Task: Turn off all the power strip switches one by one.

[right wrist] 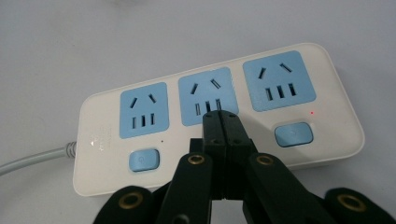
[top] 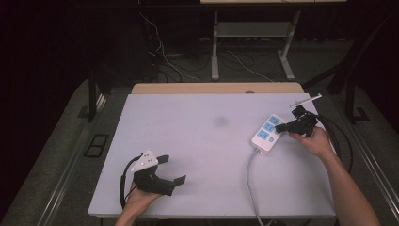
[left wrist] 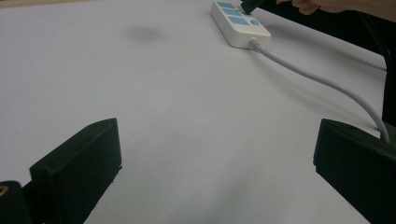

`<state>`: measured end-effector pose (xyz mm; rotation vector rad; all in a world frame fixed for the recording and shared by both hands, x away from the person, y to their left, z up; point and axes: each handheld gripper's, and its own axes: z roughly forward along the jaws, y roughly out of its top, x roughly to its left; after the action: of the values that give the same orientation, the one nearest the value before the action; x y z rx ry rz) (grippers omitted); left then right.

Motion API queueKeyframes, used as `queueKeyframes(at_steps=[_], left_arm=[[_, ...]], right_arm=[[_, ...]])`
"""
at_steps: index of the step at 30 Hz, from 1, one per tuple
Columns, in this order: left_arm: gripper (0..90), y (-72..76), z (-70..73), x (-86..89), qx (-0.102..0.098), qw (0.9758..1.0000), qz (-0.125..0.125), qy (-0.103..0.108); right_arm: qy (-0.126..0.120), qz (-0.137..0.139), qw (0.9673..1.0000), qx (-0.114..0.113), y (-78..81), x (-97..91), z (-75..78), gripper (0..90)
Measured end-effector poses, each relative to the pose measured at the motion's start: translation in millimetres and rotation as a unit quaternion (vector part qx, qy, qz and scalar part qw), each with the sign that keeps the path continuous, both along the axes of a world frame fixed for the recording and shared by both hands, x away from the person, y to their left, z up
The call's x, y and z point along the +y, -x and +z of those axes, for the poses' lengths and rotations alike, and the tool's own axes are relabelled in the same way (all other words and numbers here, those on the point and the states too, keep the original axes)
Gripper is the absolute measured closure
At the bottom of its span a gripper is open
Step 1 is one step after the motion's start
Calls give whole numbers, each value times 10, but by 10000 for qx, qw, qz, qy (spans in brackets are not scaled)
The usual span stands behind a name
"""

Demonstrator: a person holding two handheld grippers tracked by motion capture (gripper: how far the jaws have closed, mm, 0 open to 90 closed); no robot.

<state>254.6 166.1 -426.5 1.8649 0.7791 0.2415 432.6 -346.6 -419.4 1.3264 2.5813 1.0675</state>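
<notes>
Power strip (right wrist: pixel 219 116) switches are being pressed by the closed right hand-held gripper (right wrist: pixel 219 116) (middle button hidden). Pressing straight down avoids slipping. Left hand-held gripper (top: pixel 169 169) is idling open.

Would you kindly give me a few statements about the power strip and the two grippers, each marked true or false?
1. The power strip has three blue sockets. True.
2. The right gripper has its jaws spread wide over the strip. False: they are shut together, their tips over the middle socket's row, where a middle button would sit.
3. A small red light glows beside one end socket. True.
4. The left gripper is clamped on the strip's cable. False: its jaws stand open with nothing between them, apart from the cable.
5. A plug sits in the middle socket. False: all three sockets are empty.
6. The strip lies on the white table. True.
</notes>
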Motion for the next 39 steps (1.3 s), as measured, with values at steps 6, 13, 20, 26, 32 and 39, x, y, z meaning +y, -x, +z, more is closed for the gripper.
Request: queueKeyframes(at_steps=[6, 13, 20, 26, 32, 39], left_arm=[[0, -5, -4, -5, 4, 10000, -18, -25], [0, 3, -1, -1, -2, 10000, 9, 5], [0, -2, -5, -9, 11, 10000, -15, 20], [0, 0, -4, -11, 8, 10000, -17, 15], [0, 3, -2, -4, -1, 10000, -12, 18], [0, -4, -2, 3, 6, 10000, -14, 15]], right_arm=[[44, -5, 10000, -36, 7, 9, 2, 900], [22, -65, 10000, 1, 12, 8, 0, 900], [-51, -156, 9998, -110, 42, -2, -25, 900], [-25, -199, 9997, -100, 49, 5, -34, 900], [3, -218, 9997, -121, 57, 12, -29, 900], [-103, -260, 9993, -246, 93, -5, -52, 900]])
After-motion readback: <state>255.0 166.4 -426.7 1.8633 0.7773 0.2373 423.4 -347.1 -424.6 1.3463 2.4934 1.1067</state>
